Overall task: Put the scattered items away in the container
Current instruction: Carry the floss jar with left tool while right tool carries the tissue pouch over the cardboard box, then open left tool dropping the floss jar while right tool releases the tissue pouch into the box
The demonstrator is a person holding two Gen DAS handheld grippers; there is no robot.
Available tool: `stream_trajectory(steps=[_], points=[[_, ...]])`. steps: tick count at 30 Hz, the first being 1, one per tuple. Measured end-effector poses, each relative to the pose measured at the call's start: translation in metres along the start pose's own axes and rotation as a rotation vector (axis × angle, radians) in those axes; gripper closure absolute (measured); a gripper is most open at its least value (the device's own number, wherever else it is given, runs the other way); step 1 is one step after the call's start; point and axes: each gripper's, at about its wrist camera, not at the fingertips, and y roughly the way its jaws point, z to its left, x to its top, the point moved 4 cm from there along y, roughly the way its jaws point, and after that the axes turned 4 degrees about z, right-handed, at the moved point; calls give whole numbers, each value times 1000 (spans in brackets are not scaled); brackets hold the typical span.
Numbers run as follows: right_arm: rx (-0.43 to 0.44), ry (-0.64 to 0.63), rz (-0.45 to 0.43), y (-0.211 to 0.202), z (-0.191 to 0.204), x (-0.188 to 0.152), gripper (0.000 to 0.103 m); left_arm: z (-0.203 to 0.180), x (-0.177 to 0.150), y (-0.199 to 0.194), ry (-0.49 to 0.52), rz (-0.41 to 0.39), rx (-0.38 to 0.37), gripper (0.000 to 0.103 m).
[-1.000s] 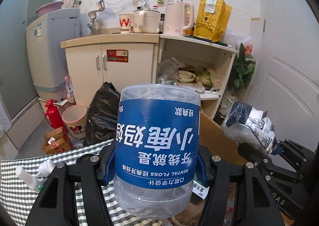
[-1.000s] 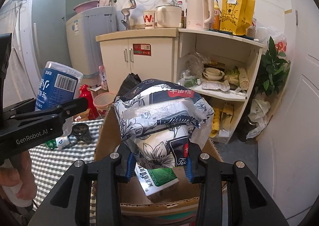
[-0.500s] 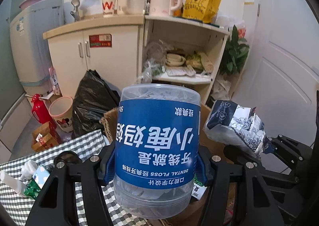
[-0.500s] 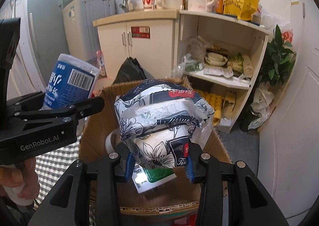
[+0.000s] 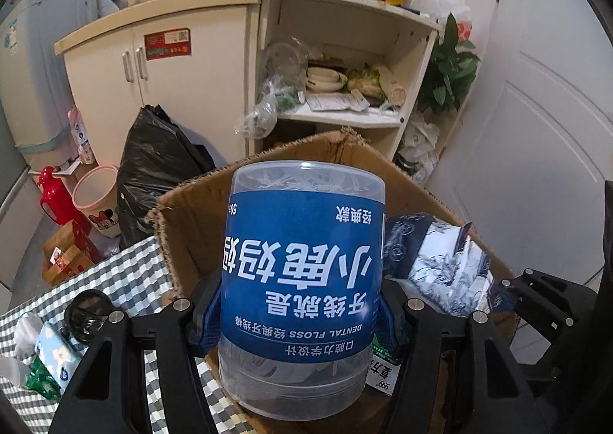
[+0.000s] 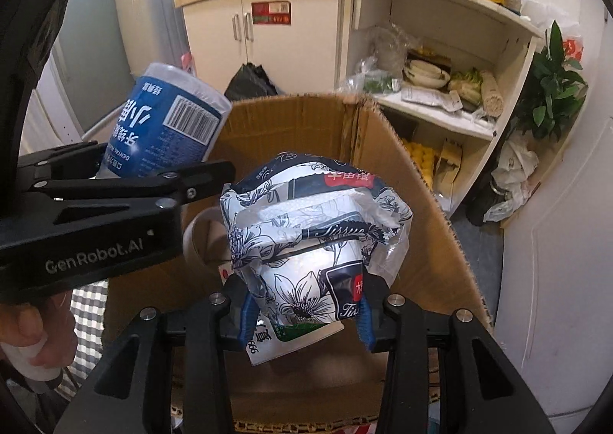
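Observation:
My left gripper (image 5: 300,323) is shut on a clear dental floss jar (image 5: 302,280) with a blue label, held above the left part of an open cardboard box (image 5: 199,211). The jar (image 6: 164,131) and the left gripper (image 6: 115,200) also show at the left of the right wrist view. My right gripper (image 6: 304,319) is shut on a tissue pack (image 6: 314,234) with a dark floral print, held over the middle of the box (image 6: 421,211). A white mug (image 6: 203,238) and a green-and-white packet (image 6: 291,342) lie inside the box.
The box stands on a checked tablecloth (image 5: 115,280) that also carries a small tissue packet (image 5: 53,357) and a black round lid (image 5: 90,313). Behind are a black rubbish bag (image 5: 157,169), a pink bin (image 5: 97,204), cabinets and open shelves (image 5: 345,89). A hand (image 6: 30,338) grips the left handle.
Both grippers have moved forward and down over the box with their items still held. The box now fills much more of both views.

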Motion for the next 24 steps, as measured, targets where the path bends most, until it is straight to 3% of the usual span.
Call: stream_trajectory(steps=[9, 16, 20, 24], points=[[-35, -4, 70, 18, -4, -8, 57, -8, -2, 20, 25, 54, -1, 39], [-26, -12, 71, 18, -1, -9, 56, -9, 3, 19, 18, 40, 3, 39], [-26, -10, 53, 12, 1, -7, 39, -12, 7, 13, 25, 27, 2, 38], [-33, -12, 31, 4, 2, -5, 37, -11, 9, 6, 15, 14, 0, 37]])
